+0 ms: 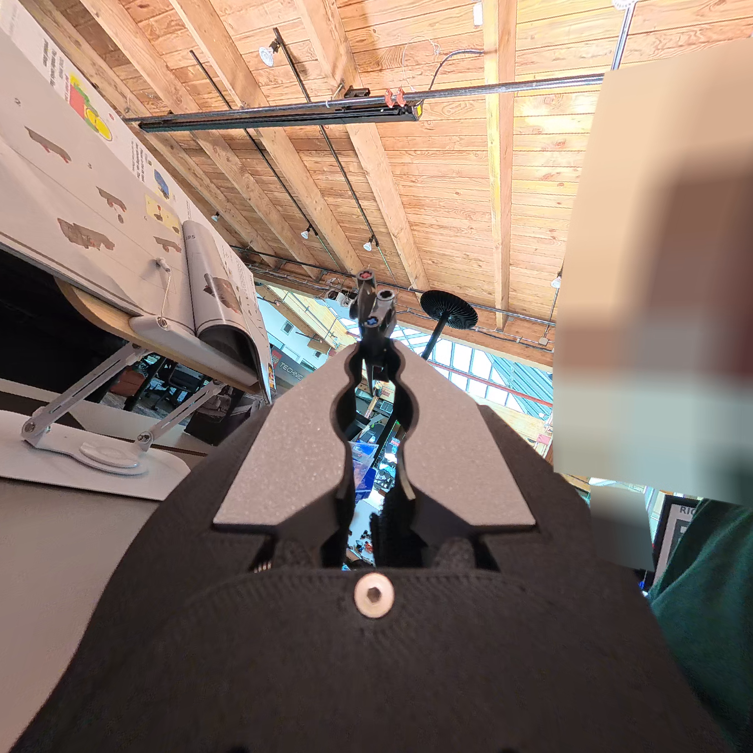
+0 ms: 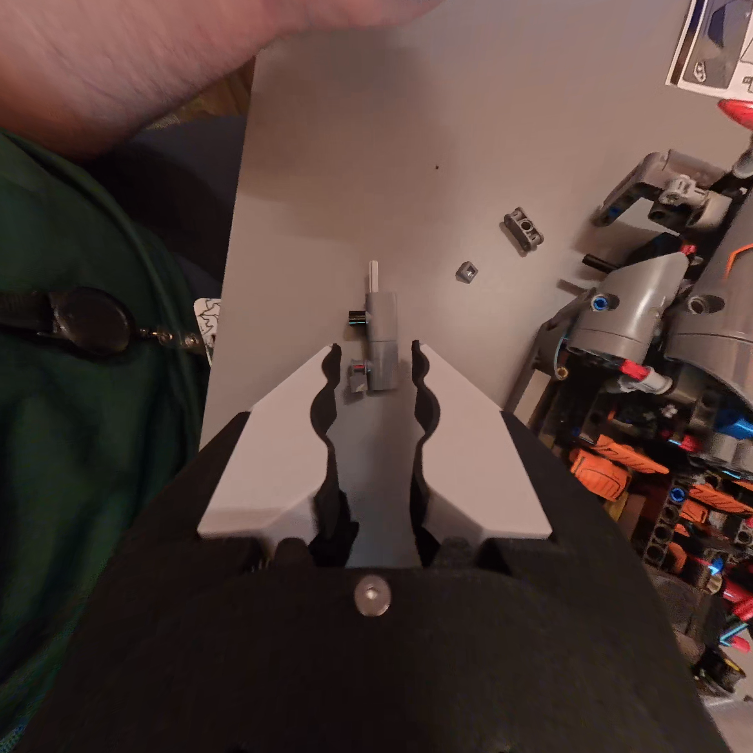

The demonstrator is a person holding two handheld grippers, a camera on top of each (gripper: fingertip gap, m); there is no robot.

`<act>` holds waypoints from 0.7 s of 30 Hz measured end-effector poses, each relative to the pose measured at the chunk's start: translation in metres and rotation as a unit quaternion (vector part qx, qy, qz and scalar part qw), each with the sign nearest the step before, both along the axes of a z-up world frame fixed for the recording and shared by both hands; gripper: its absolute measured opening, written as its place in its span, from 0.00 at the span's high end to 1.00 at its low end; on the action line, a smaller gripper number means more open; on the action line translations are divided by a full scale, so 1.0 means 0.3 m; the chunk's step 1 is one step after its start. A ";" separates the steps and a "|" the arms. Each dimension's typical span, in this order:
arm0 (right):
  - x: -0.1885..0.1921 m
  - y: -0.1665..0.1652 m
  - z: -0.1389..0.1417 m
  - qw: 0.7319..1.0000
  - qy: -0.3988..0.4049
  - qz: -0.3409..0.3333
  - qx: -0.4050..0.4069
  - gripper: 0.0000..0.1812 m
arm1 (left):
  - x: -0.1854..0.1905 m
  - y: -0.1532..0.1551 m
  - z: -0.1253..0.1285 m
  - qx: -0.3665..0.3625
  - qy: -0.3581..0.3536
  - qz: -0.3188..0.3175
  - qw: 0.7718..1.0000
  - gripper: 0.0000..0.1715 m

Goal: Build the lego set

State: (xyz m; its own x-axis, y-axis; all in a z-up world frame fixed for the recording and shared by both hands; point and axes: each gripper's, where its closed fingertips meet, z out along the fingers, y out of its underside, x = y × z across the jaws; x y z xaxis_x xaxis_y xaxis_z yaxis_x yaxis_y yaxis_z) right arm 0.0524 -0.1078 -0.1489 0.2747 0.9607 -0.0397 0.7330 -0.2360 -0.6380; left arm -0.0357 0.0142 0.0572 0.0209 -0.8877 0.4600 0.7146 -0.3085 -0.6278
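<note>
Two claws are at work here. The left claw [image 1: 373, 346] is raised toward the ceiling and clamped on a small black piece [image 1: 373, 311], which sticks out past its tips with a red pin end and a blue pin end showing. The right claw [image 2: 373, 350] hangs over the bench [image 2: 448, 122] with its jaws apart and nothing between them. Straight ahead of it lies a grey connector [image 2: 381, 338], partly between the tips: its near end sits inside the gap, apart from both fingers, and its far end reaches beyond them. Its long axis runs in line with the claw's pointing direction, a pale axle projecting from the far end and two short pins jutting toward the left finger. The right claw is clearly the nearer one. A likely next move is a short push forward and closing across the connector's narrow width. The big model [image 2: 652, 366] stands off to the right.
</note>
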 end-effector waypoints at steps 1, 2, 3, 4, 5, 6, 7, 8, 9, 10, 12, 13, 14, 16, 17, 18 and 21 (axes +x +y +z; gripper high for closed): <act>-0.001 0.004 -0.009 1.000 -0.012 -0.002 0.004 0.83 | 0.001 0.000 -0.001 0.000 0.001 0.000 1.000 0.95; -0.004 0.007 -0.014 1.000 -0.023 0.001 0.015 0.85 | 0.002 -0.001 -0.003 0.001 0.004 0.002 1.000 0.95; -0.007 0.010 -0.023 0.999 -0.035 0.006 0.024 0.87 | 0.004 -0.001 -0.006 0.001 0.007 0.004 1.000 0.95; -0.008 0.011 -0.034 0.998 -0.049 0.010 0.029 0.88 | 0.005 -0.001 -0.007 0.002 0.009 0.005 1.000 0.95; -0.014 0.010 -0.039 0.998 -0.054 0.015 0.030 0.92 | 0.006 -0.001 -0.007 0.002 0.010 0.005 1.000 0.95; -0.023 0.009 -0.037 0.998 -0.053 0.020 0.031 0.93 | 0.007 -0.001 -0.008 0.003 0.012 0.007 1.000 0.95; -0.027 0.011 -0.039 0.998 -0.056 0.022 0.032 0.93 | 0.007 0.000 -0.009 0.003 0.015 0.009 1.000 0.95; -0.030 0.013 -0.039 0.998 -0.056 0.021 0.029 0.93 | 0.006 0.001 -0.009 0.004 0.016 0.010 1.000 0.95; -0.030 0.017 -0.038 0.998 -0.056 0.020 0.028 0.93 | 0.005 0.001 -0.008 0.005 0.017 0.012 1.000 0.95; -0.033 0.020 -0.033 0.998 -0.052 0.020 0.028 0.93 | 0.003 0.001 -0.008 0.007 0.019 0.013 1.000 0.95; -0.041 0.022 -0.011 0.999 -0.034 0.019 0.022 0.93 | 0.001 0.001 -0.010 0.011 0.025 0.017 0.999 0.95; -0.042 0.028 0.002 0.999 -0.027 0.016 0.023 0.93 | -0.001 0.001 -0.012 0.013 0.027 0.019 0.999 0.95; -0.042 0.036 0.018 0.999 -0.019 0.012 0.023 0.93 | -0.004 0.000 -0.012 0.013 0.023 0.017 1.000 0.95; -0.045 0.054 0.061 1.000 0.006 0.004 0.025 0.93 | -0.010 0.006 -0.018 0.008 0.021 0.017 1.000 0.95; -0.046 0.066 0.090 0.999 0.021 -0.002 0.027 0.93 | -0.010 0.010 -0.023 0.007 0.027 0.022 0.999 0.95; -0.048 0.080 0.122 0.999 0.039 -0.009 0.027 0.93 | -0.010 0.013 -0.027 0.006 0.032 0.027 0.999 0.95; -0.056 0.116 0.237 0.994 0.104 -0.022 0.028 0.93 | -0.007 0.021 -0.036 0.004 0.049 0.039 0.998 0.95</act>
State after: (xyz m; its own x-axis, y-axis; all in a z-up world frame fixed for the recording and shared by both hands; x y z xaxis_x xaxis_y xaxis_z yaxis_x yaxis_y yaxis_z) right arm 0.0357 -0.0730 -0.0779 0.3080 0.9502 -0.0473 0.5737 -0.2251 -0.7875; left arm -0.0377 0.0207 0.0464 0.1351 -0.8853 0.4451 0.6721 -0.2482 -0.6977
